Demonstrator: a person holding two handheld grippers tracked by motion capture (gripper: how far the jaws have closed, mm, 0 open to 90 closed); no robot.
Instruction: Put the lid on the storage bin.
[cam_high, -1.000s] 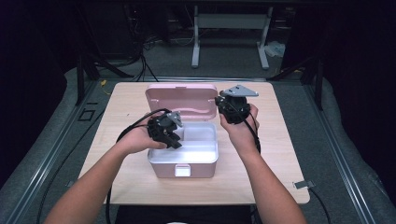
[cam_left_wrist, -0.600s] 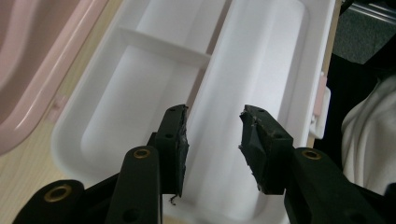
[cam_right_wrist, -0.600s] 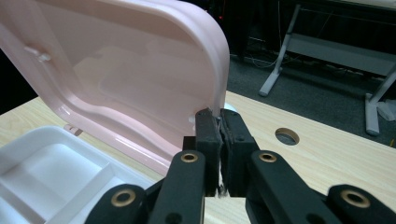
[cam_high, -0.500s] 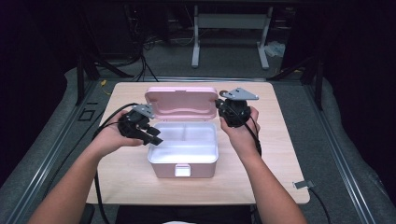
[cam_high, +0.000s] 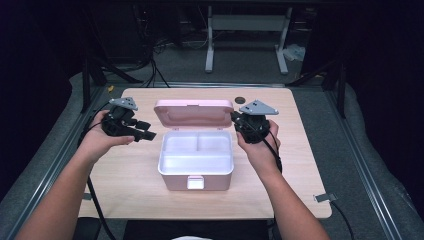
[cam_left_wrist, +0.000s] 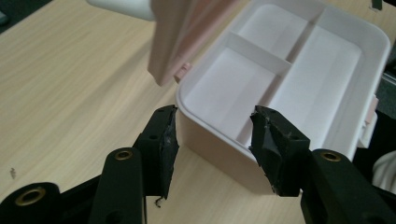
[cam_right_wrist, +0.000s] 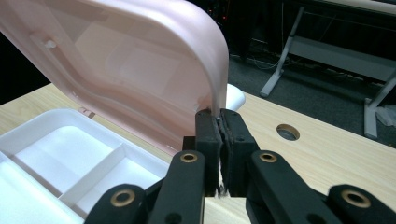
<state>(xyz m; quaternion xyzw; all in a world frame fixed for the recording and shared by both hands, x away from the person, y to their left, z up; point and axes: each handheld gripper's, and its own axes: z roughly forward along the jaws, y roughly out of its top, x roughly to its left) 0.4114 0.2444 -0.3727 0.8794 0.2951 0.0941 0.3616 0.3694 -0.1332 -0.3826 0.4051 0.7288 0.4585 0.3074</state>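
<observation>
I am keeping my right tool (cam_high: 239, 121) pressed together on the right edge of the pink lid (cam_high: 194, 111), and in the right gripper view its pads are pinching the lid's rim just where it curves down toward the hinge side. The lid is standing propped up at the back of the pink box (cam_high: 196, 161), which is sitting in the middle of the worktop (cam_high: 130, 190) with its white divided tray open to me and its latch facing my side.

My left tool (cam_high: 146, 131) is hanging off to the left of the box, clear of it, with its jaws having just been opening and nothing between them. In the left gripper view the spread pads (cam_left_wrist: 164, 144) are pointing at the box's near left corner, the box lying ahead and to the right of them.

So the lid is lying up and to the left of my right tool, its long axis running across the worktop from side to side. I am judging that the right hand, the only one touching the lid, is the one placed to swing it.
</observation>
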